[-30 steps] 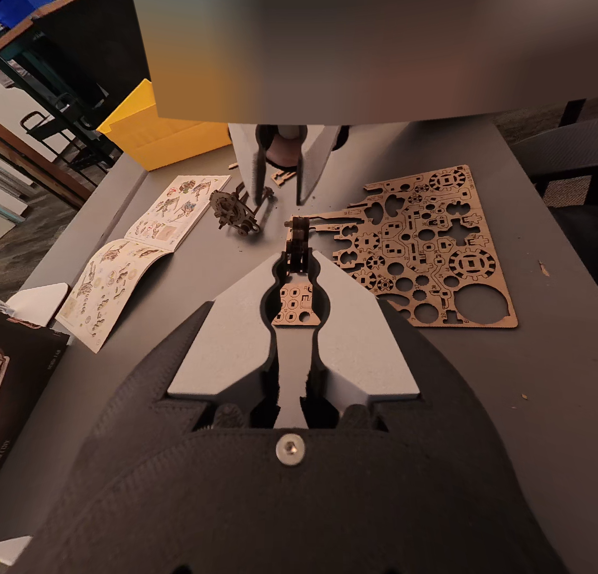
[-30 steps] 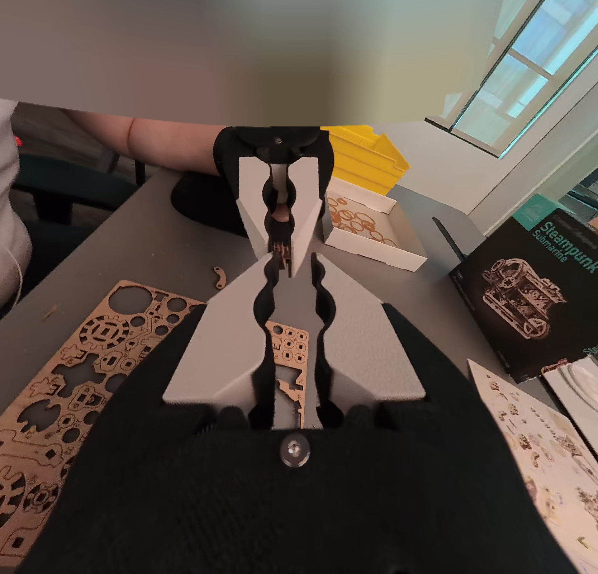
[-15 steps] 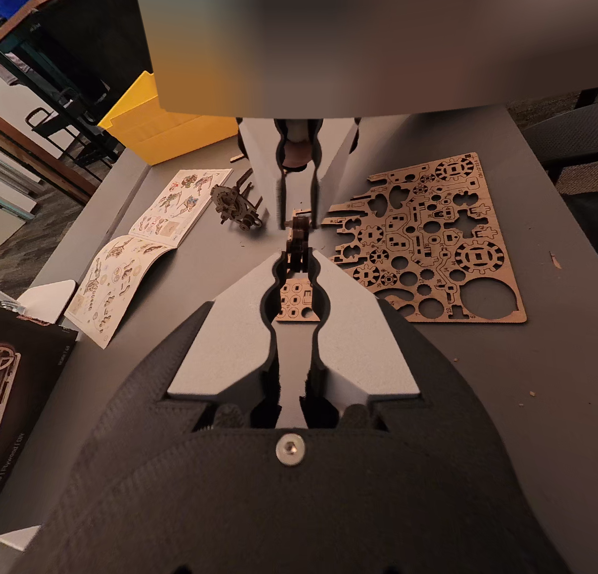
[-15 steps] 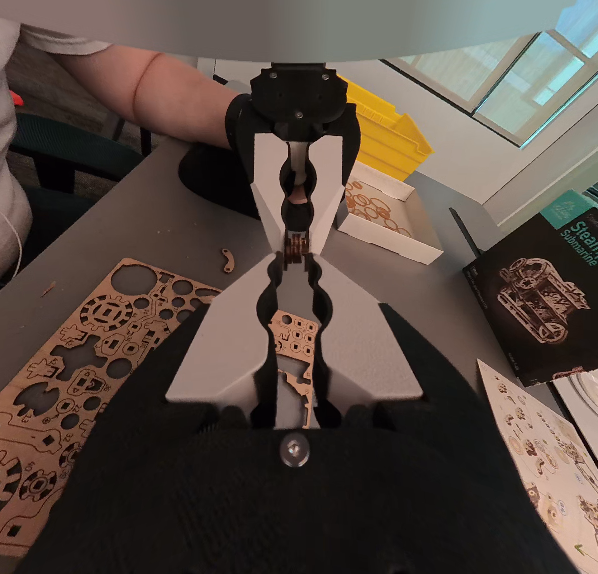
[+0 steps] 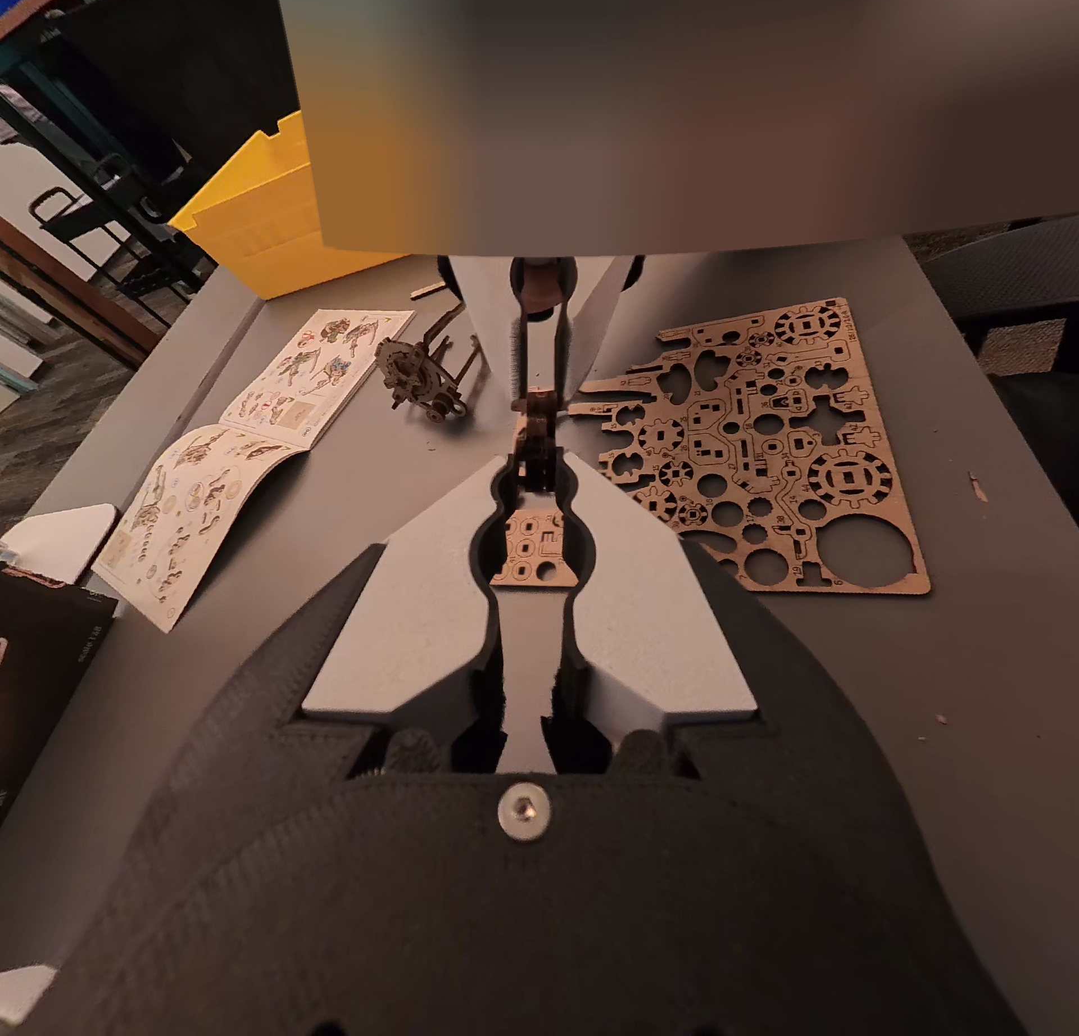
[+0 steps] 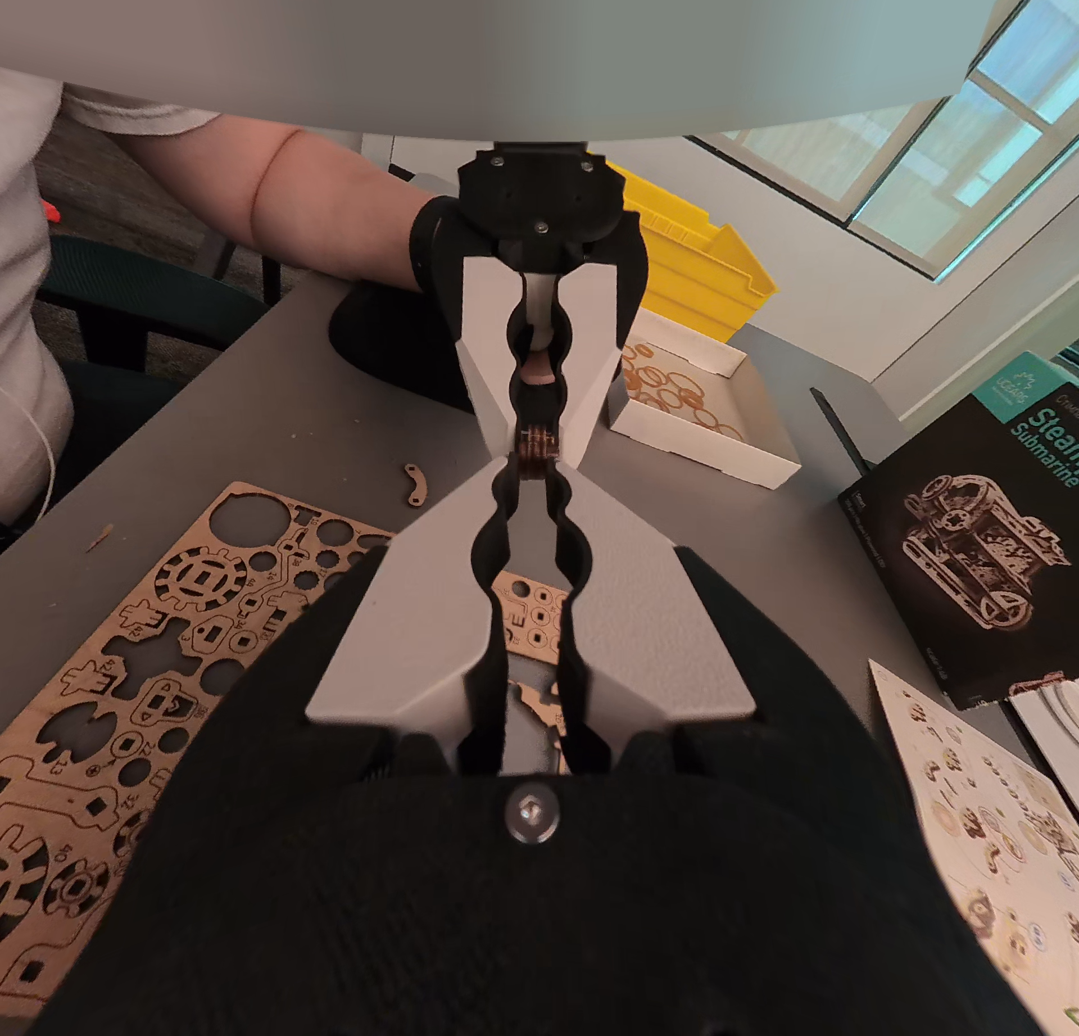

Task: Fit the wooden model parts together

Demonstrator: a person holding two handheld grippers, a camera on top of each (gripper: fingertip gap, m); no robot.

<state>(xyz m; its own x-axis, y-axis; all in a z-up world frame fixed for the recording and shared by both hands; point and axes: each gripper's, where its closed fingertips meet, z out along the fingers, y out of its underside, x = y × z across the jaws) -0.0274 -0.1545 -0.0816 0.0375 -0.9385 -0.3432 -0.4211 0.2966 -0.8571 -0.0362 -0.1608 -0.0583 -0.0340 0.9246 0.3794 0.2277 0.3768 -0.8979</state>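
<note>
Since a second ago my right gripper (image 6: 532,473) has come in from open and apart to meet the left gripper (image 5: 534,465) tip to tip. Both now pinch the same small wooden assembly (image 5: 536,424), jaws narrowed onto it from opposite ends, held in the air above the grey table (image 5: 876,687).

Containers: behind the left gripper's body, as my right camera sees it, a white tray (image 6: 700,430) holds a scatter of thin wooden rings (image 6: 665,389). Beyond that stands a yellow bin (image 6: 695,260); I cannot tell what it holds.

Beneath the claws lies the punched-out wooden parts sheet (image 5: 776,453), reaching out to the right of my left claw. To that claw's left sit a half-built dark model piece (image 5: 417,377) and, further left, an open instruction booklet (image 5: 251,441). A loose curved wooden bit (image 6: 416,484) lies just left of my right claw's tips. The black kit box (image 6: 969,541) is well off to its right, with windows (image 6: 963,149) behind
</note>
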